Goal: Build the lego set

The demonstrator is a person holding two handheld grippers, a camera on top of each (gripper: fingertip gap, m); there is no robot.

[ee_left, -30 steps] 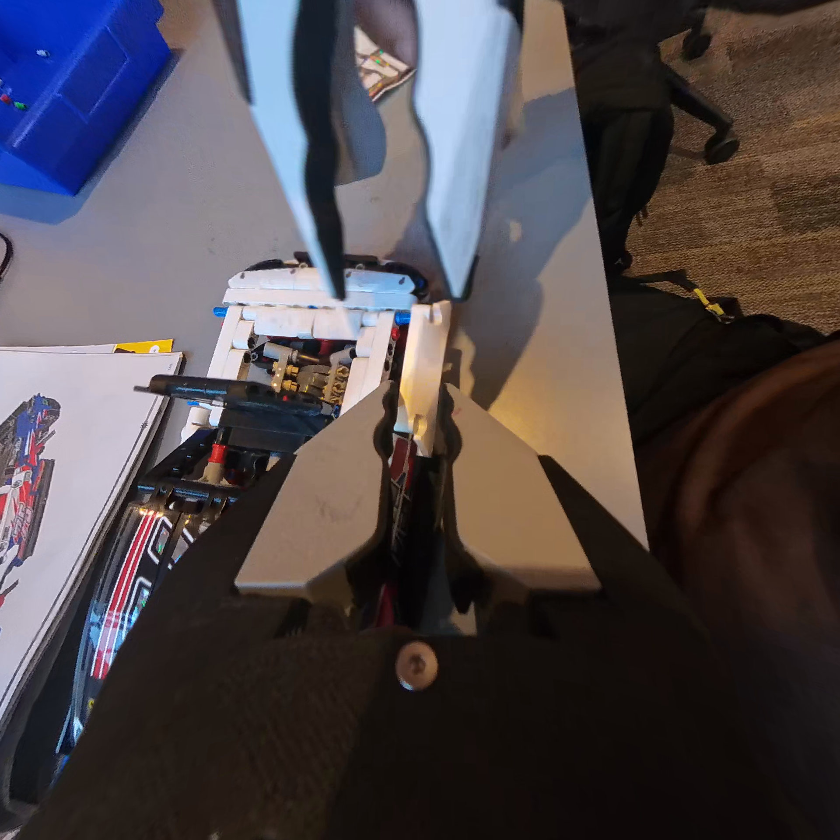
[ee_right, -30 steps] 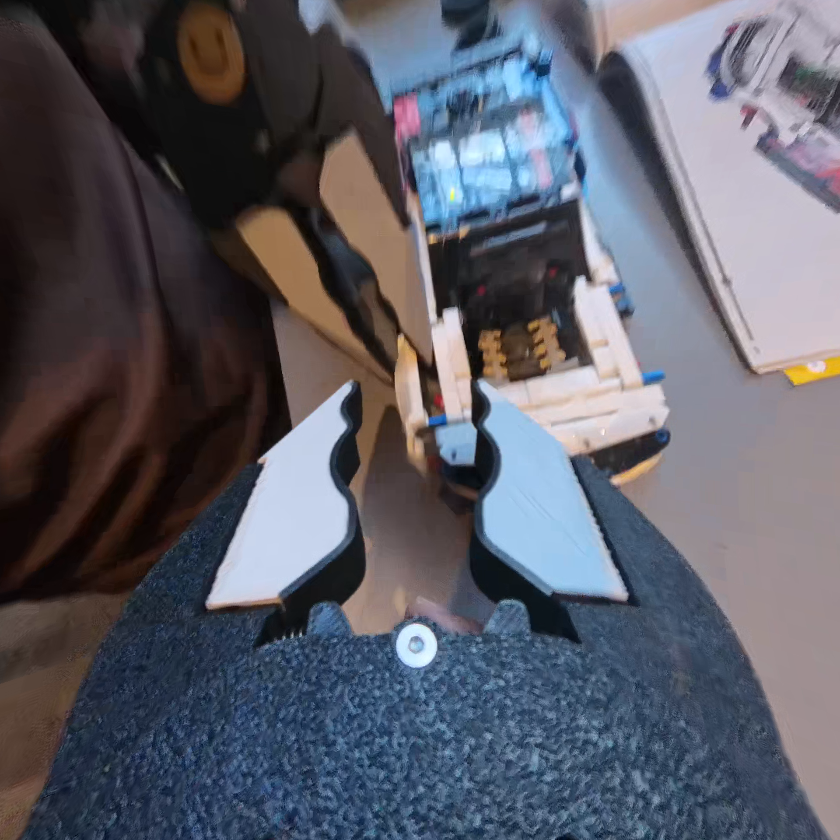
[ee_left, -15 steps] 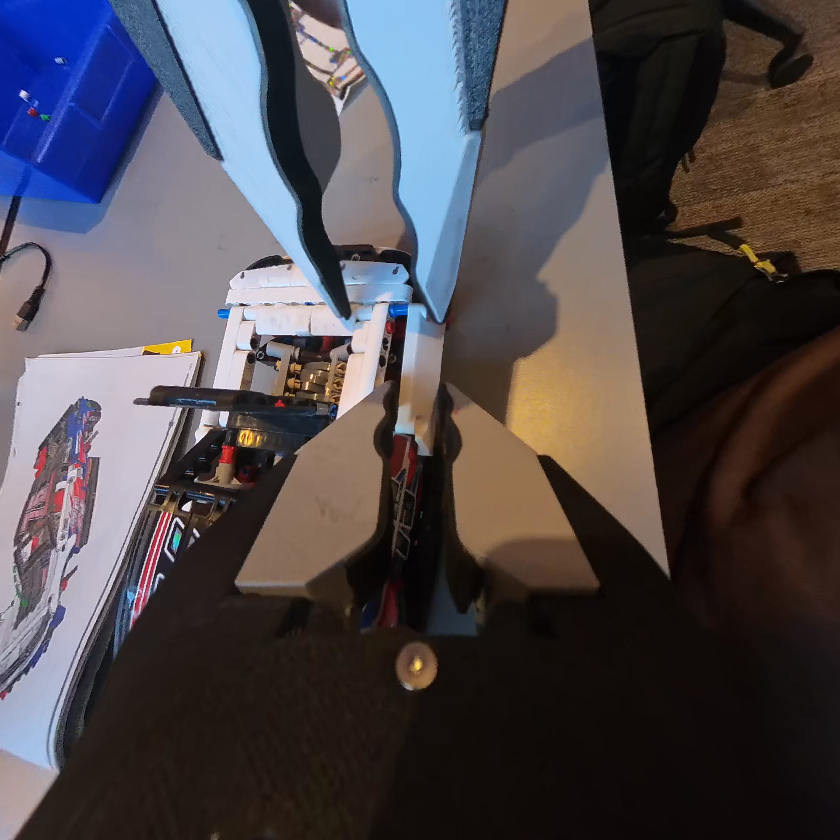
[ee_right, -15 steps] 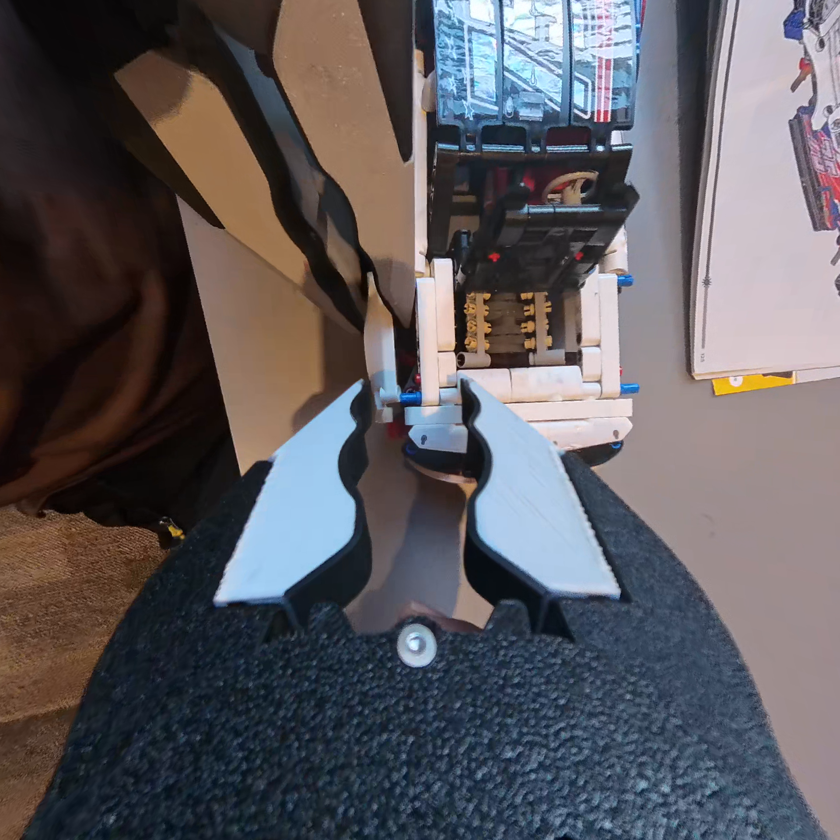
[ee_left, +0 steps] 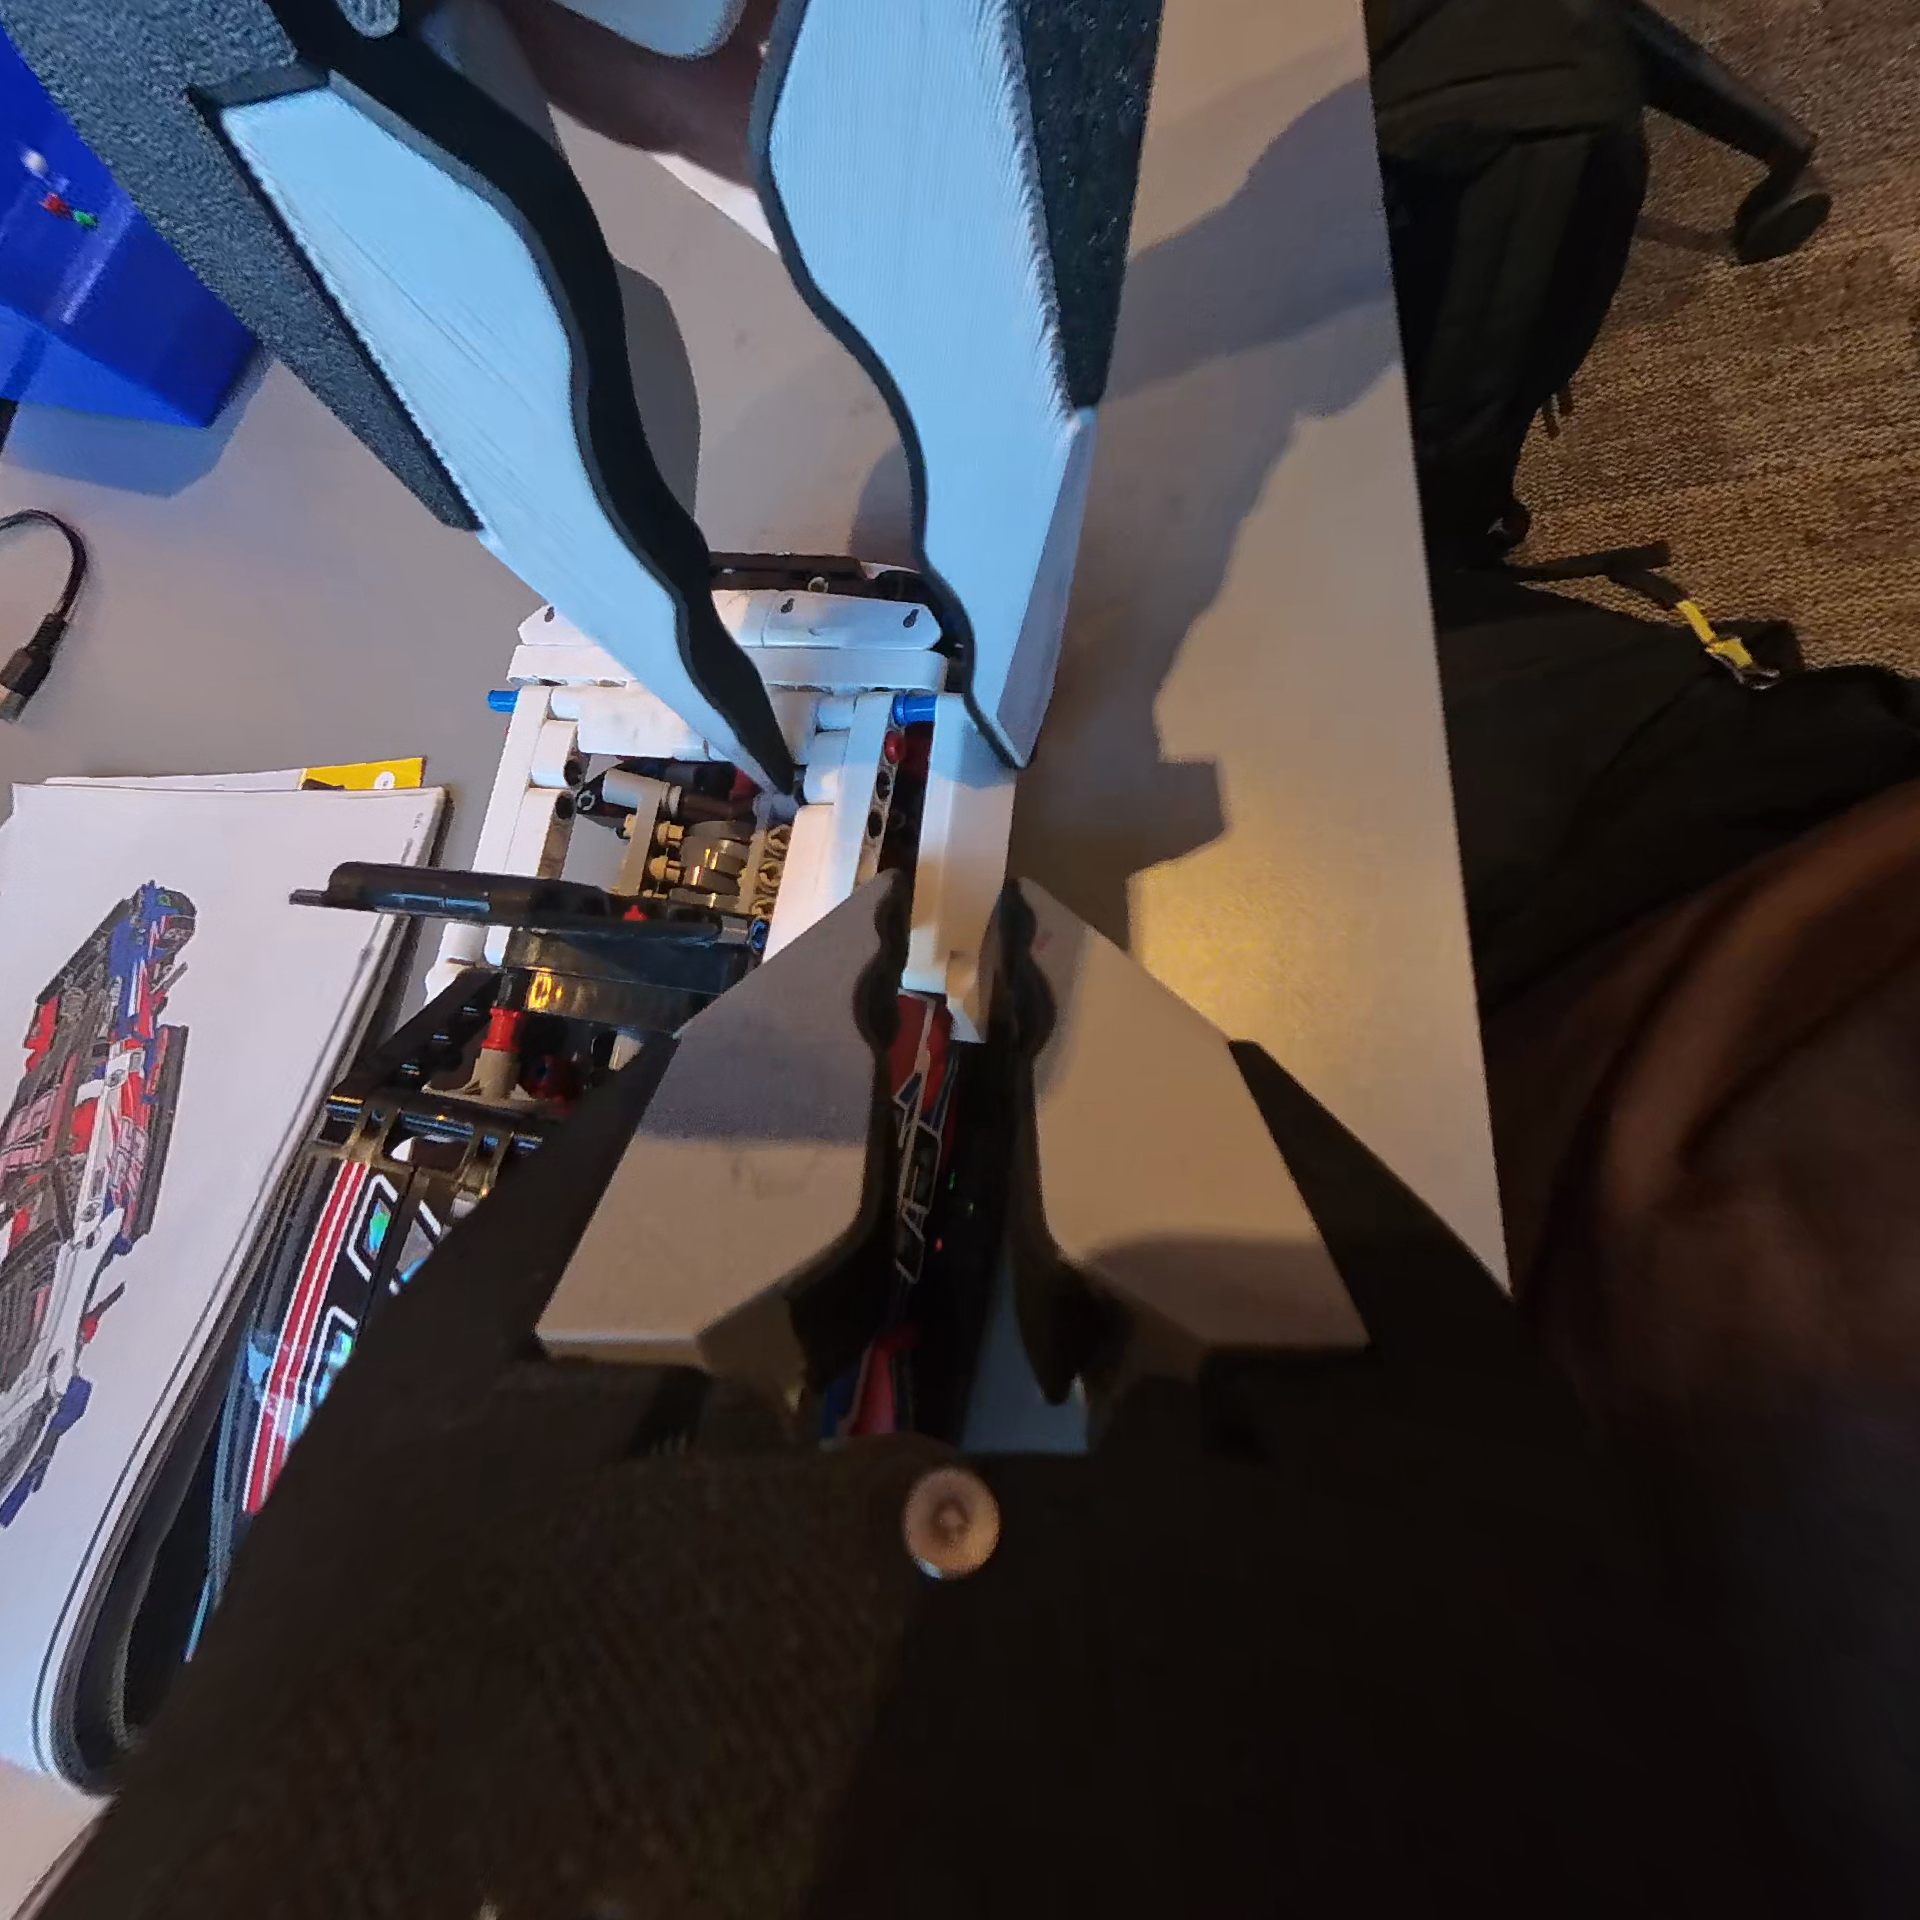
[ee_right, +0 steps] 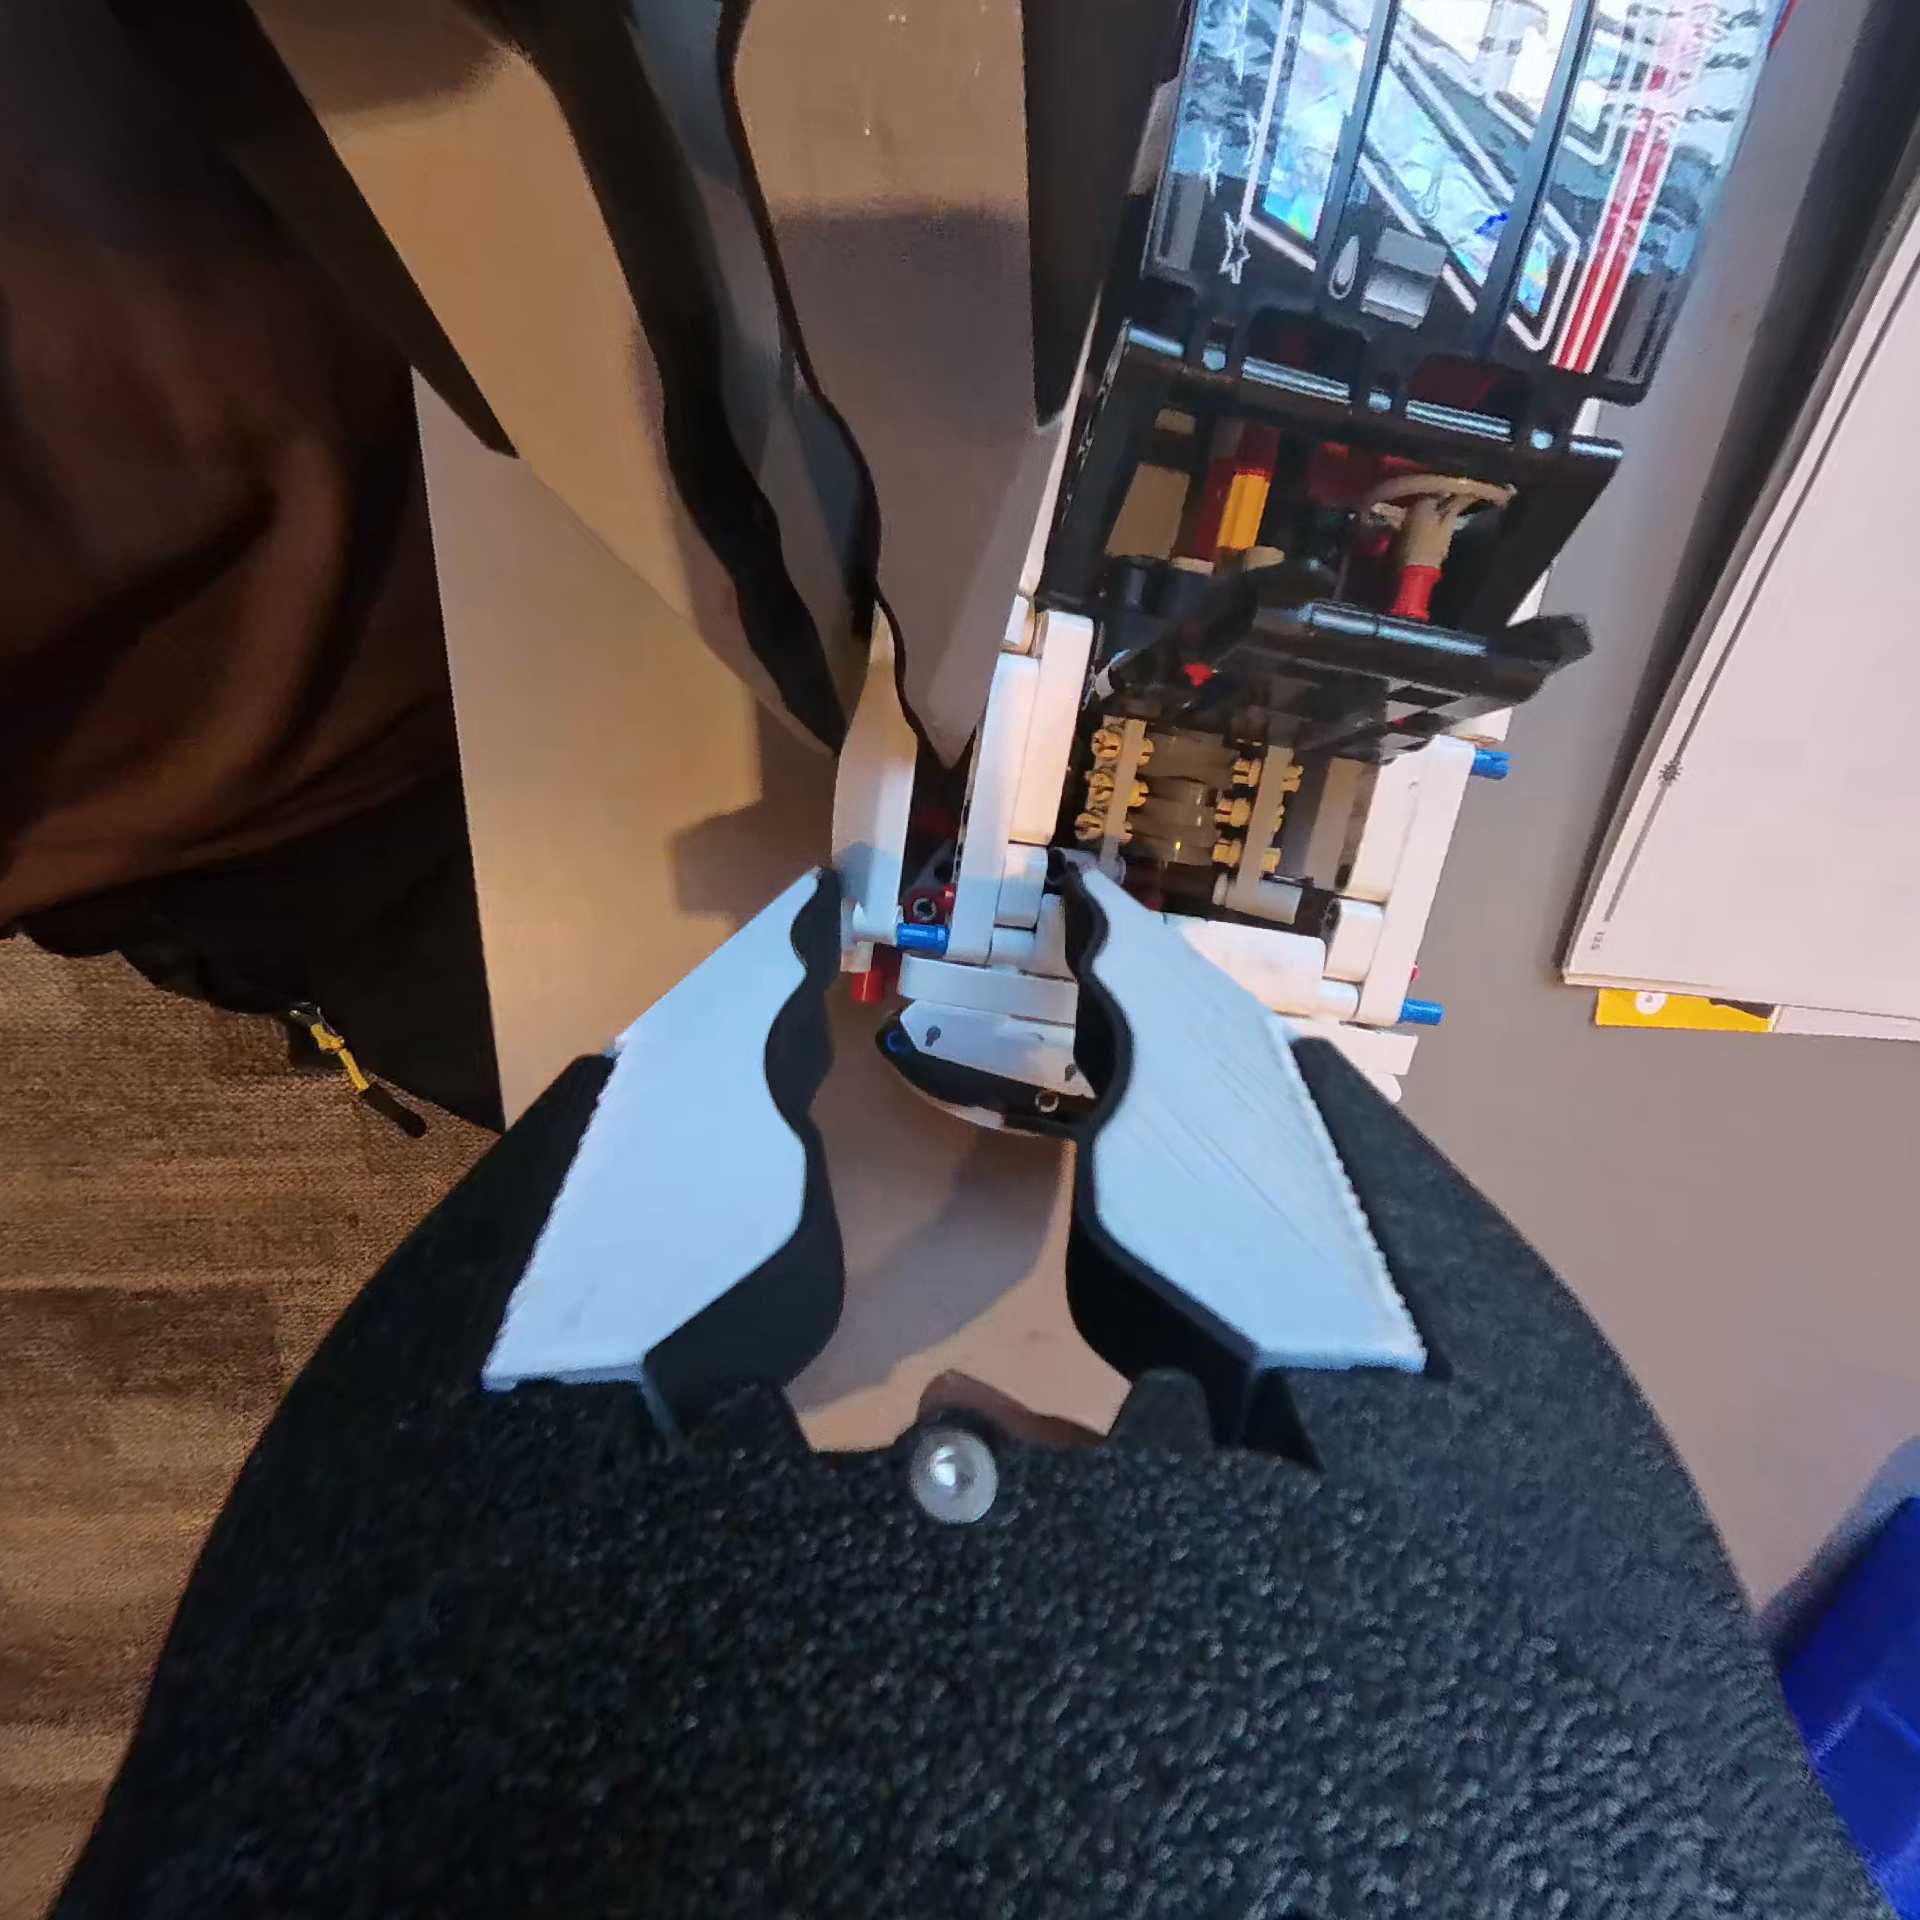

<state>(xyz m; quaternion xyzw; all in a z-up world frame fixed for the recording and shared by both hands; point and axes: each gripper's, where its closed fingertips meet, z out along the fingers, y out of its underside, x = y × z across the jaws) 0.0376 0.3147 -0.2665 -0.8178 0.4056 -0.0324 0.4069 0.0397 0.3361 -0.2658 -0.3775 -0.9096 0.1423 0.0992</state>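
Note:
A part-built lego car (ee_left: 665, 831), with a white rear frame, black body and striped stickers, lies on the grey table (ee_left: 1278, 935). My left gripper (ee_left: 948, 914) is shut on the car's white side panel (ee_left: 961, 831), near the table's right edge. My right gripper (ee_right: 945, 883) is open. Its fingers straddle the car's rear corner with the blue pin (ee_right: 920, 935): one finger is outside the white panel (ee_right: 873, 790), the other inside the frame. In the left wrist view the right gripper (ee_left: 894, 764) comes in from the top. The car (ee_right: 1299, 623) and the left gripper (ee_right: 904, 727) also show in the right wrist view.
An open instruction booklet (ee_left: 156, 1039) lies left of the car and also shows in the right wrist view (ee_right: 1766, 727). A blue bin (ee_left: 94, 281) and a black cable (ee_left: 42, 623) sit at the far left. Past the table edge (ee_left: 1444, 831) are carpet, a black bag (ee_left: 1662, 779) and a chair base. Left and right tips are no more than a few centimetres apart.
My right gripper has moved in onto the car's rear corner, so its fingers now straddle it. My left gripper has kept its hold on the white panel.

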